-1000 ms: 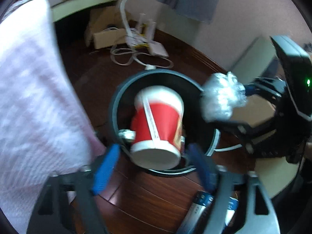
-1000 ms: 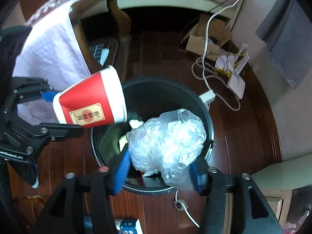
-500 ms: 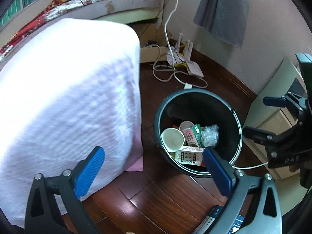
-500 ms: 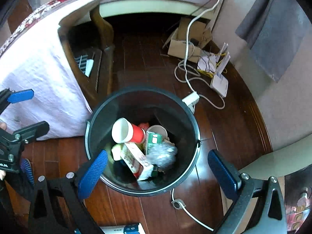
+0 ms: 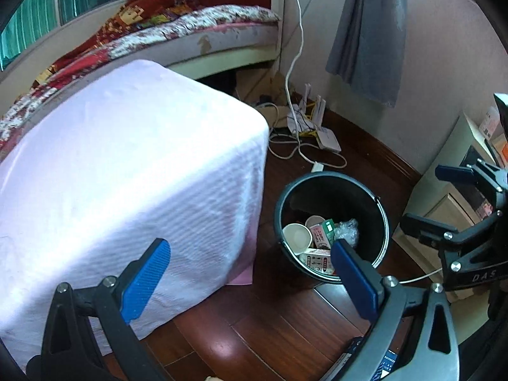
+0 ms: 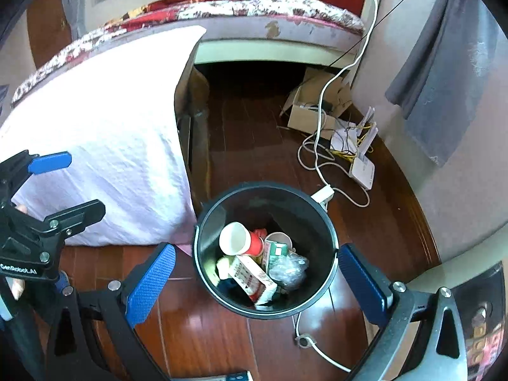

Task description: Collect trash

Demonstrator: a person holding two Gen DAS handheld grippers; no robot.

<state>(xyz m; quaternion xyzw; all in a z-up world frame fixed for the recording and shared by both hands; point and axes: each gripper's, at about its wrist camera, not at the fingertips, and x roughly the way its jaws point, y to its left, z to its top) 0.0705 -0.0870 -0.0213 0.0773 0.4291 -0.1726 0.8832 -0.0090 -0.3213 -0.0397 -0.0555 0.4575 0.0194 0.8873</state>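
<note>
A black round bin (image 5: 381, 203) (image 6: 317, 209) stands on the wooden floor. Inside lie a red paper cup (image 6: 243, 240) (image 5: 297, 235), a clear crumpled plastic bag (image 6: 287, 268) (image 5: 347, 230) and cartons (image 6: 252, 274). My left gripper (image 5: 250, 281) is open and empty, above and left of the bin; it also shows in the right wrist view (image 6: 60, 184). My right gripper (image 6: 254, 285) is open and empty, high above the bin; it also shows in the left wrist view (image 5: 441, 197).
A table draped in a white cloth (image 5: 127, 184) (image 6: 104, 146) stands left of the bin. A bed (image 5: 190, 31) is behind. Cables, a router (image 6: 358, 162) and a cardboard box (image 6: 311, 111) lie by the wall. A cabinet (image 5: 444, 190) is at right.
Both grippers opened: the red cup and the plastic bag dropped into the bin. Both grippers then rose and drew back from the bin.
</note>
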